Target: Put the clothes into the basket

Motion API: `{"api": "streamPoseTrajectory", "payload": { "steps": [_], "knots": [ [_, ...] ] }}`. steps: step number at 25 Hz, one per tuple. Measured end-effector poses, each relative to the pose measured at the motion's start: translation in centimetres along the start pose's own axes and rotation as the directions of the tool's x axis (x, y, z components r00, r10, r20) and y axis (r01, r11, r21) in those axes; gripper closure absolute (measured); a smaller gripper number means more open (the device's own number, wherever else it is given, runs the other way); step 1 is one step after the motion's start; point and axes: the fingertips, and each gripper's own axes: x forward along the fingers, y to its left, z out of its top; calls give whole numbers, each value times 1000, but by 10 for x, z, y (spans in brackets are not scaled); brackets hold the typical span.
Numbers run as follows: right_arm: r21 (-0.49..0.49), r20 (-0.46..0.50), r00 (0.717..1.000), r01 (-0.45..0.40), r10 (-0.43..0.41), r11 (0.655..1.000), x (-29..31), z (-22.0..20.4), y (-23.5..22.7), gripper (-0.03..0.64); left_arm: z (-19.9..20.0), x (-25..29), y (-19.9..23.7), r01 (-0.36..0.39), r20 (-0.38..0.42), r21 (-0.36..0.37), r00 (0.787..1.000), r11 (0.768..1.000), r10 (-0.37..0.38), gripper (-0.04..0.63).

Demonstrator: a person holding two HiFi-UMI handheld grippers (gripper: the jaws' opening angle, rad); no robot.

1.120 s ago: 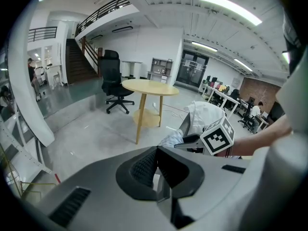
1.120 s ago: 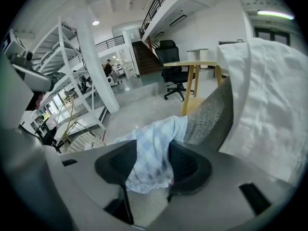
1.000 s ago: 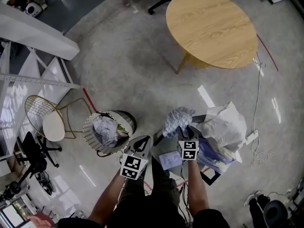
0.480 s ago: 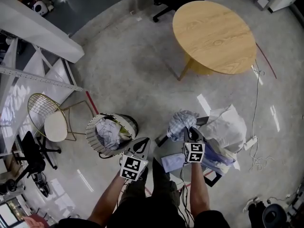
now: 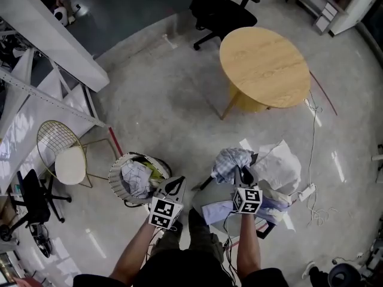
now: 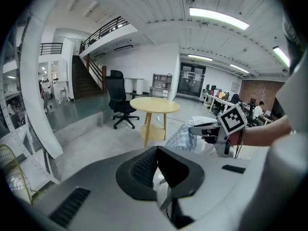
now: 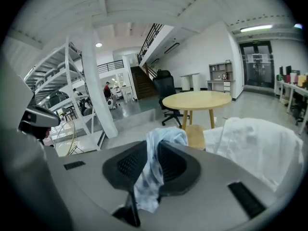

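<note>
Right gripper clenched on a pale blue patterned garment. Jaws just closed in on it, with cloth pinched between the pads, bunched above them and trailing below. Seen from the head camera, garment at eleven o'clock of that gripper's tips, hanging from them, just beside a heap of white cloth at three o'clock. More folded pale clothes under that heap, toward five o'clock.

Left gripper shut tight, pads pressed together, nothing between them. Pointed forward and down, level with the right one, the two near each other but apart.

Round laundry basket on the concrete floor at nine o'clock of the left gripper, near it, already holding crumpled pale clothes. Held garment well to the three o'clock side of the basket, not over it.

Farther out: round wooden table at twelve o'clock of the right gripper, well apart; black office chair at eleven o'clock of the table; gold wire chair at nine o'clock of the basket.
</note>
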Motion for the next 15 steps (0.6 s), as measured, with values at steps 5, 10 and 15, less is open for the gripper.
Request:
{"api": "streamPoseTrajectory", "payload": {
  "steps": [5,10,15],
  "knots": [
    [-24,71,997,3,-1,1000,-30,42,20,525,24,-26,9,-19,69,16,997,1000,18,588],
    [-85,149,988,-15,28,996,-59,85,54,523,39,-53,16,-28,118,20,993,999,25,588],
    [-141,211,975,-46,75,989,-79,114,94,523,40,-81,29,-58,167,12,984,998,55,588]
  ]
}}
